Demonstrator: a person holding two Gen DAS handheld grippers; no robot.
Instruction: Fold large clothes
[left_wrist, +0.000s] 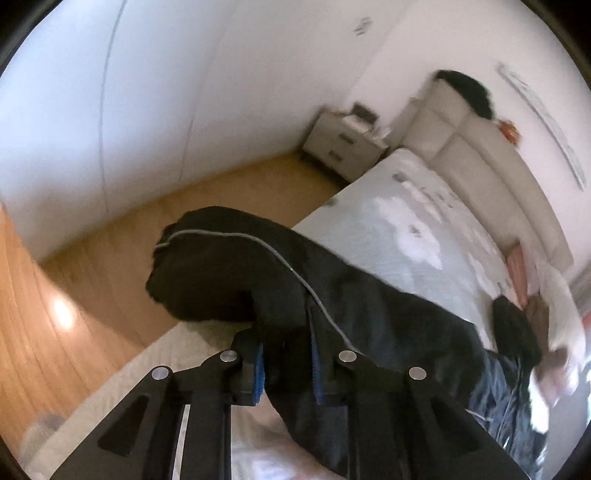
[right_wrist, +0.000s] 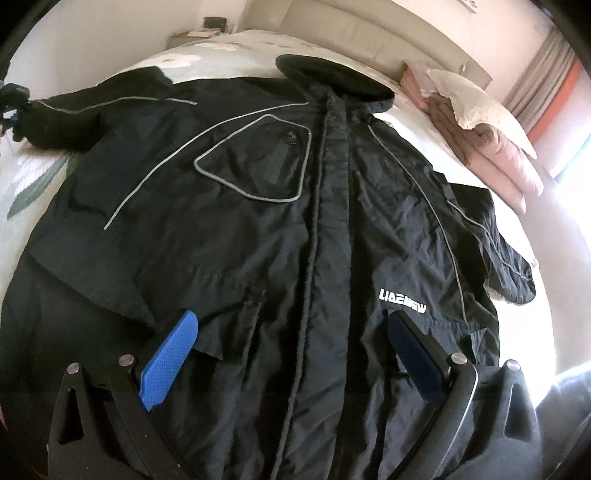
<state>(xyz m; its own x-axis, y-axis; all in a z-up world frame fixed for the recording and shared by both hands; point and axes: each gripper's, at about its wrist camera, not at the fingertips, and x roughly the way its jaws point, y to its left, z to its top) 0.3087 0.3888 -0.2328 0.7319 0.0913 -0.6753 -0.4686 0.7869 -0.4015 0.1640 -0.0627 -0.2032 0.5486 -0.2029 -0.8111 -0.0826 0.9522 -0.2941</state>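
my left gripper (left_wrist: 286, 363) is clamping down on the sleeve (left_wrist: 236, 273) of the black jacket (right_wrist: 295, 229), w/ dark fabric bunched btwn the blue pads (left_wrist: 258, 373). that sleeve is running across the near edge of the bed (left_wrist: 388, 221), its cuff end hanging past the mattress edge over the wood floor (left_wrist: 110, 258). a grey piping line (left_wrist: 258, 245) is curving along the sleeve toward my fingers.

my right gripper (right_wrist: 291, 354) is hovering over the lower front of the jacket w/ jaws spread wide, nothing pinched btwn them; whether the pads are touching the cloth i can't tell. the jacket is lying front-up, spread flat on the bed, zipper placket (right_wrist: 328, 206) running down the middle, collar (right_wrist: 332, 79) toward the headboard (right_wrist: 369, 37), chest pocket (right_wrist: 255, 158) outlined in grey, white logo (right_wrist: 402, 297) just beyond my right finger. the other sleeve (right_wrist: 506, 251) is lying out to the right side. folded pink bedding (right_wrist: 491, 158) w/ a cream pillow (right_wrist: 476, 103) on top is sitting near the headboard. a nightstand (left_wrist: 343, 142) is standing beside the bed.
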